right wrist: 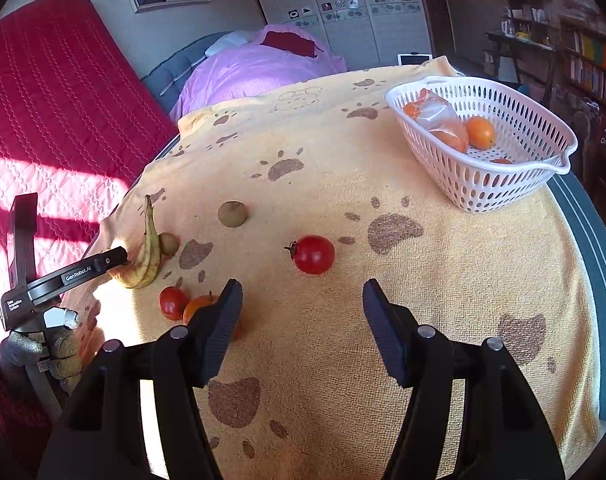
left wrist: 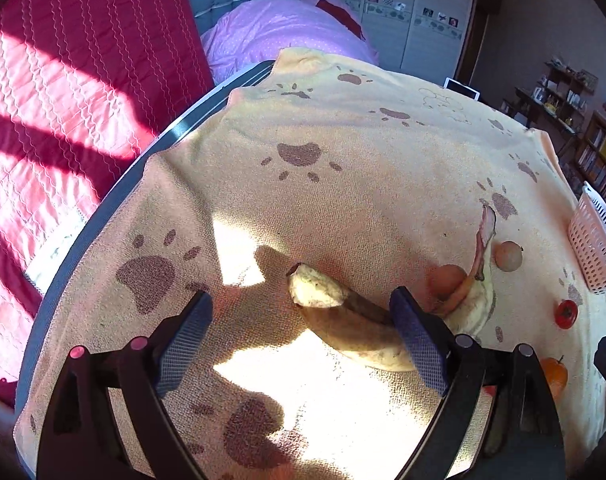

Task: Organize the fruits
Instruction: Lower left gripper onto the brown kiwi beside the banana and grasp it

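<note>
A half-peeled banana (left wrist: 343, 320) was seen lying on the cloth-covered desk (left wrist: 343, 152), its long axis running diagonally, bare tip pointing up-left, between the widely spread, empty jaws of the left hand-held gripper (left wrist: 303, 336). The right hand-held gripper (right wrist: 303, 320) was held half open and empty, near a tomato (right wrist: 314, 254).

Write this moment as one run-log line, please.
left hand-held gripper: open over banana | right hand-held gripper: open, empty | basket: oranges
</note>
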`<state>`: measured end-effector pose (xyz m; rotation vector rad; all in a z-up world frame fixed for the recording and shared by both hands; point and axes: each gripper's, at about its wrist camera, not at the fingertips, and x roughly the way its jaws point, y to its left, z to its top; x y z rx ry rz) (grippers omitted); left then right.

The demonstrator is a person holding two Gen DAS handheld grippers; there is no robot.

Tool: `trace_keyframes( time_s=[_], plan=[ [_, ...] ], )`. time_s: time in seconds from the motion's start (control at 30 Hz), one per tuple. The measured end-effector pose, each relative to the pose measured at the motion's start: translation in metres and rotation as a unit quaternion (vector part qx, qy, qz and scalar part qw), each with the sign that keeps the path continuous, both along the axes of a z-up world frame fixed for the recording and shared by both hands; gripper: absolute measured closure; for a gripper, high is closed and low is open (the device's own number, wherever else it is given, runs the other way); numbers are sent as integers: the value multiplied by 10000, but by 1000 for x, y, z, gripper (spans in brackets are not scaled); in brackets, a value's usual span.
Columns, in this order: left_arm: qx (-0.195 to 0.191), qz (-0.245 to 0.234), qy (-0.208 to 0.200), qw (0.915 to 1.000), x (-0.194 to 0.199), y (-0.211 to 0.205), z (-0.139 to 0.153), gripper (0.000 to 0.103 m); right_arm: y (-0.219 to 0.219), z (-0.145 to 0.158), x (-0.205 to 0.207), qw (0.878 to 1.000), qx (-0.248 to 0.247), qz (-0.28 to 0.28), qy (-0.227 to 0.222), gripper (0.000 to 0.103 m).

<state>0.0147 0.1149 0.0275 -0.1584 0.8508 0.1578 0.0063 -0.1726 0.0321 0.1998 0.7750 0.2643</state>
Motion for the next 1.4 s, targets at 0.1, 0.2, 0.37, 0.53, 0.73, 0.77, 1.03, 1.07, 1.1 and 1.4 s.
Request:
trace_keyframes(
  time_s=[0.1, 0.2, 0.37, 0.53, 0.73, 0.77, 1.03, 1.07, 1.1, 1.4],
  plan=[
    [-62, 47, -22, 10000, -9, 3, 1, 14, 2, 0, -1, 10000, -10, 10, 3, 39],
    [-99, -13, -41, 9999, -17, 2, 2, 14, 2, 0, -1, 10000, -17, 13, 3, 39],
    [-52, -172, -19, 9998, -29, -3, 3, 14, 4, -1, -2, 10000, -21, 34, 6, 39],
    [-67, -237, 138, 9996, -35, -5, -1, 14, 5, -1, -3, 10000, -13, 32, 2, 39],
    [-167, -216, 307, 9992, -40, -6, -10, 14, 3, -1, -3, 10000, 18, 24, 10, 39],
    [-146, -223, 290, 9992, -40, -7, -9, 14, 3, -2, -3, 10000, 19, 28, 12, 39],
    [-181, -518, 144, 9984, -31, -32, 0, 14, 2, -3, -2, 10000, 48, 11, 31, 39],
    [-150, -576, 94, 9982, -30, -37, 3, 14, 2, -3, -2, 10000, 54, 8, 33, 39],
    [-119, -630, 49, 9979, -29, -41, 5, 14, 1, -4, -2, 10000, 57, 7, 37, 39],
    [2, -798, 60, 9968, -10, -62, 4, 14, -2, -6, -1, 9999, 109, -3, 63, 39]
  ],
)
